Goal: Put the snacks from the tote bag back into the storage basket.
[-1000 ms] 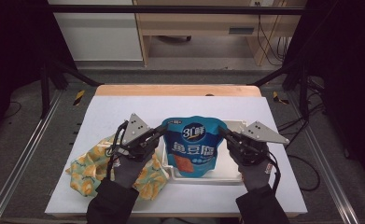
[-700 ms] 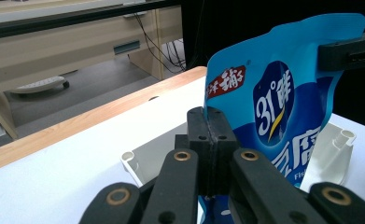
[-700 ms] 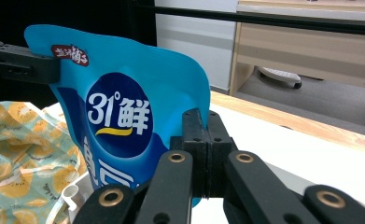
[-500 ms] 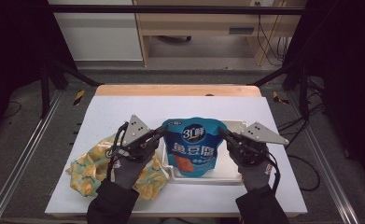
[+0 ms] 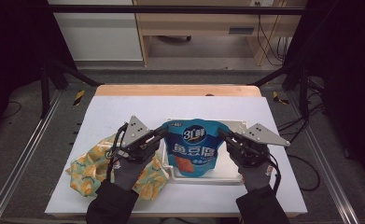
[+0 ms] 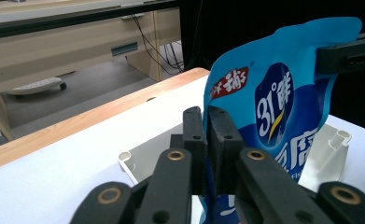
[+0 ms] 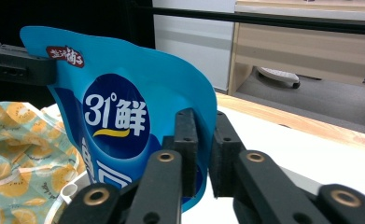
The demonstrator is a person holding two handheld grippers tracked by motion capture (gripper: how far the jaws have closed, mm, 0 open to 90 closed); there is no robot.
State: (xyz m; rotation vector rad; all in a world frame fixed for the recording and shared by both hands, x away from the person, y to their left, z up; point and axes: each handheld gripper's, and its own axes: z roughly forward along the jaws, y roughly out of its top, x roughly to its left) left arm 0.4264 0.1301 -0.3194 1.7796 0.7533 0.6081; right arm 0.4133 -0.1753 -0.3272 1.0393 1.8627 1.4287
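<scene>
- We see a blue snack pouch [image 5: 193, 147] held upright over a white tray [image 5: 227, 170] near the middle of the white table [image 5: 180, 105], in the high view.
- Left gripper [image 5: 164, 132] comes in from the pouch's left side; in the left gripper view [image 6: 207, 135] its two black jaws stand close together with the pouch's edge between them. The jaws have just been opening a little; we see a thin gap on one side of the film, so the pinch looks slack, and we cannot tell if the pads still press.
- Right gripper [image 5: 222, 133] meets the pouch's right upper edge. In the right gripper view [image 7: 204, 140] the pouch edge runs between the jaws, with a clear gap beside it. These jaws too have just been opening.
- Pouch [image 7: 124, 116] bows slightly and carries a dark blue disc with white print.
- A yellow-and-green patterned cloth [image 5: 94, 170] lies crumpled on the table left of the tray, partly under the person's left forearm.
- Tray rim [image 6: 129, 161] shows below the pouch in the left gripper view.
</scene>
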